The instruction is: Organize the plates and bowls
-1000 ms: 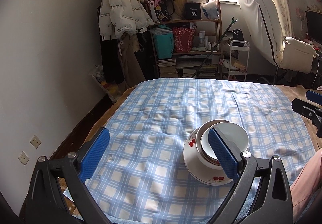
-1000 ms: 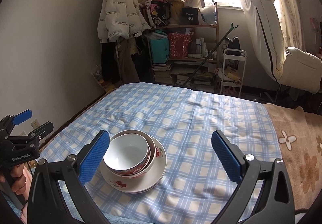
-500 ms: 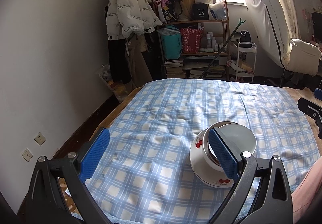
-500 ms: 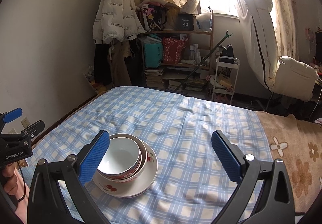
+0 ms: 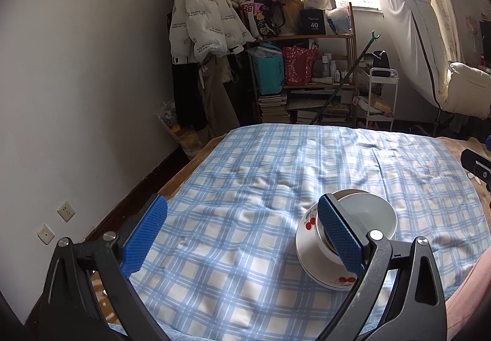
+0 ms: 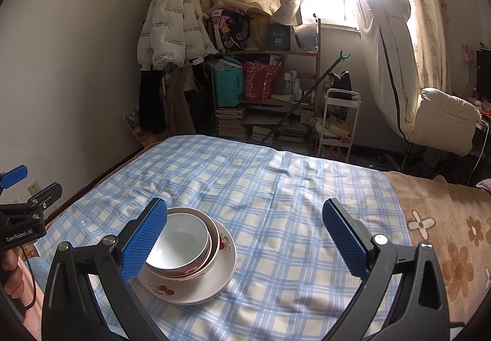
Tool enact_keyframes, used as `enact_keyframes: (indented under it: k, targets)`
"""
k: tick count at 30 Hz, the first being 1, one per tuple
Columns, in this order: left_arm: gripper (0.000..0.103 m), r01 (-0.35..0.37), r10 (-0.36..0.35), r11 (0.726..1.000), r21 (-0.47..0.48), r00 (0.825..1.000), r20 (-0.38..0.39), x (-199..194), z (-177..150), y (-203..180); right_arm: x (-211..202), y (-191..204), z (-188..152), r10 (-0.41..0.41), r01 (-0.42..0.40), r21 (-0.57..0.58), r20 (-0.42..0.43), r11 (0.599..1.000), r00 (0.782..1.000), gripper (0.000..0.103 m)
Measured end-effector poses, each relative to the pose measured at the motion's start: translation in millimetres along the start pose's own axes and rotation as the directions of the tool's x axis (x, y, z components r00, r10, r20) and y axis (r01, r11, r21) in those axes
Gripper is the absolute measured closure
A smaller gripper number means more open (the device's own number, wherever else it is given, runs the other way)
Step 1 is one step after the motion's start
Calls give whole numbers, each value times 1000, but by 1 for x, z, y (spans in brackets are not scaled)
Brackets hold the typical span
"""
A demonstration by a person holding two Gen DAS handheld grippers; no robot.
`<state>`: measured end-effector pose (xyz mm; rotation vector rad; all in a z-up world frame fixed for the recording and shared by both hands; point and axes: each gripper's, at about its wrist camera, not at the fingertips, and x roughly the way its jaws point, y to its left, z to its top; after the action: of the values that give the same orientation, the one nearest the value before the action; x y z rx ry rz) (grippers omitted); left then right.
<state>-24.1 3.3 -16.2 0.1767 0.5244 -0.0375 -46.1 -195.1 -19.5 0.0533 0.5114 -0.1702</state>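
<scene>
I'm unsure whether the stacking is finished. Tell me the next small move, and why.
Probably none on the dishes: draw both tongs back. The white bowl already sits nested in the red-rimmed bowl, which stands on the cherry plate on the checked cloth. The left tongs and right tongs are open and empty.

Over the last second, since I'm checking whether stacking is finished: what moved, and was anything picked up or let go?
Only the cameras shifted: both views pulled back and up slightly, so the dishes sit a little lower and nearer. Nothing was taken hold of or released. The left gripper and right gripper stayed open and empty. The bowls remain nested on the plate, in the same spot on the checked cloth.
</scene>
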Motion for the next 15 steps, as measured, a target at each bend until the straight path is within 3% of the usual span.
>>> enact_keyframes:
  k: [15]
  targets:
    - [6,-11,10,999,36,1000,8,-4,-1,-5,-1,0,2,-16,16,1,5,1000,1000,0]
